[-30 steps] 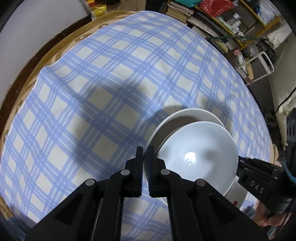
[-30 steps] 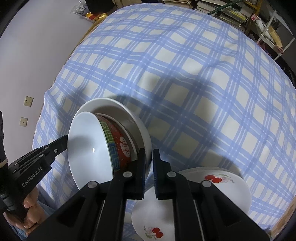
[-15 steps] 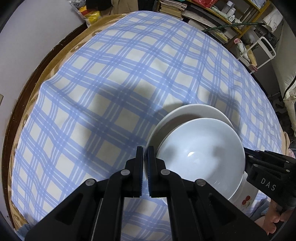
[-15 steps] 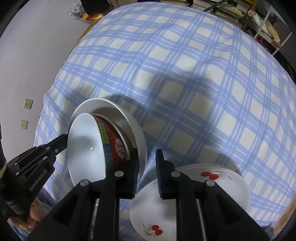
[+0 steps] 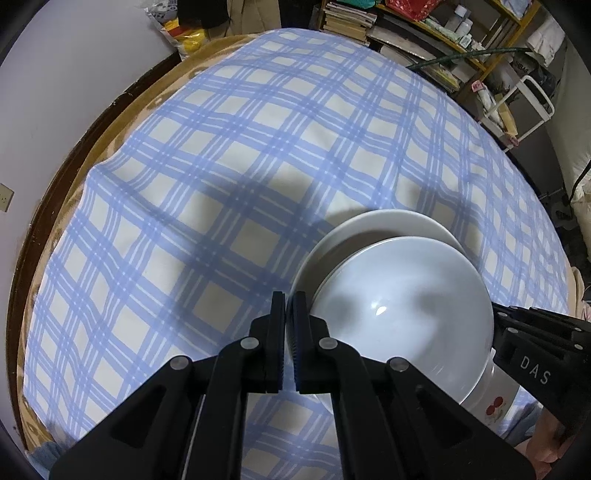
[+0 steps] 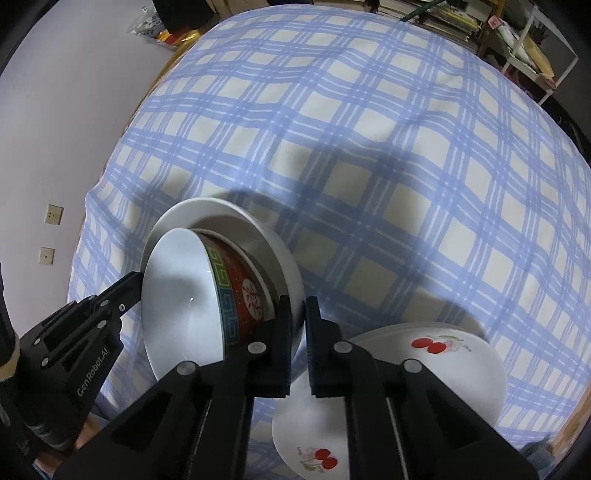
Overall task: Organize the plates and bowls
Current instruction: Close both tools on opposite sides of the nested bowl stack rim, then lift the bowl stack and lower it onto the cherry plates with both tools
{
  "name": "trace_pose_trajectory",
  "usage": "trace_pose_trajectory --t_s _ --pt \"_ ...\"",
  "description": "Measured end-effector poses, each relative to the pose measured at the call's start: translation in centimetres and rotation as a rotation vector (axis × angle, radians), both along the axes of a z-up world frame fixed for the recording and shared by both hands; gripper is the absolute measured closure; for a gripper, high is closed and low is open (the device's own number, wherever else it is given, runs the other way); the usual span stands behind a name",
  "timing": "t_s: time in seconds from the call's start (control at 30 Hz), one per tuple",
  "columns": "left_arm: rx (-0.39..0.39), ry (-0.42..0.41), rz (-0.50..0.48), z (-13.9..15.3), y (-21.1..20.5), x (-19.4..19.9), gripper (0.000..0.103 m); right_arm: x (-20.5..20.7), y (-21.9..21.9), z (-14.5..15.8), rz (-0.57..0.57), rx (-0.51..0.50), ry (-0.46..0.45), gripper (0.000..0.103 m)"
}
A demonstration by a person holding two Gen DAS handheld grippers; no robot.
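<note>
- The white plate point(image 5: 388, 225) point(image 6: 225, 206) is over the blue checked cloth point(image 5: 221, 184) that covers the counter, and it casts a shadow on the cloth behind it.
- A bowl point(image 5: 406, 306) point(image 6: 177, 306) sits inside the white plate. It is white within and red outside, with a green-and-blue key band. It leans off-centre, so the plate's far rim shows beyond it.
- The left gripper point(image 5: 289, 299) is at one edge of the white plate, its fingers pressed together. Their tips touch the rim, but I cannot tell whether any of the rim is pinched. In the right wrist view, this gripper point(image 6: 135, 282) meets the bowl's edge.
- The right gripper point(image 6: 298, 302) point(image 5: 496, 319) is at the opposite edge of the white plate. Its fingers are closing, with the plate's rim between them.
- Cherry-printed plates point(image 6: 443, 350) lie stacked just beside the white plate, on the right gripper's side.
- A second cherry-printed plate point(image 6: 314, 443) lies nearer, partly under the right gripper.
- A cluttered bookshelf point(image 5: 406, 29) stands well beyond the white plate, past the counter's far edge.
</note>
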State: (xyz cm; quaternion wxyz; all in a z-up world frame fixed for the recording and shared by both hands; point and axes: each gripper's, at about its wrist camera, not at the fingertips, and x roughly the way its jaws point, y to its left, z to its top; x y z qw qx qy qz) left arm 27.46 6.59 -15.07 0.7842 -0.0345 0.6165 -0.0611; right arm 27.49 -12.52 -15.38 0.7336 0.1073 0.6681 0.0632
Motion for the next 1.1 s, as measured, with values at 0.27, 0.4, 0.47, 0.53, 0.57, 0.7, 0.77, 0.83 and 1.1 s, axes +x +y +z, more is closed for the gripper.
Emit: trace_pose_trajectory --t_s 0.27,0.4,0.47,0.53,0.57,0.7,0.77,0.83,1.1 --pt "-0.045 -0.011 0.032 1.7 0.1 -0.4 0.103 -0.6 -1.1 1.3 0.001 0.022 -0.023 0.092" --pt "-0.043 -0.043 0.023 3.8 -0.6 -0.7 0.103 -1.0 -1.9 2.8 -0.012 0.039 -0.042 0.092" --pt "-0.034 -0.053 0.020 4.9 -0.9 -0.8 0.103 -1.0 -2.2 3.6 -0.020 0.060 -0.049 0.092" --pt "-0.022 -0.064 0.008 6.1 -1.3 -1.1 0.102 -1.4 -2.6 4.3 -0.026 0.071 -0.054 0.092" --pt "-0.019 -0.070 0.000 6.6 -1.6 -1.2 0.102 -1.7 -2.9 4.8 -0.032 0.078 -0.057 0.092" --pt "0.001 -0.093 -0.044 8.5 -3.0 -2.2 0.102 -2.9 -4.0 6.1 -0.041 0.096 -0.063 0.092" --pt "0.005 -0.097 -0.062 9.0 -3.8 -2.8 0.102 -3.7 -5.0 6.6 -0.049 0.101 -0.066 0.092" --pt "0.006 -0.106 -0.074 9.5 -4.7 -3.7 0.102 -4.6 -5.9 6.9 -0.064 0.105 -0.070 0.092" --pt "-0.023 -0.080 -0.107 8.9 -8.8 -6.9 0.102 -8.3 -10.0 7.1 -0.107 0.063 -0.074 0.092"
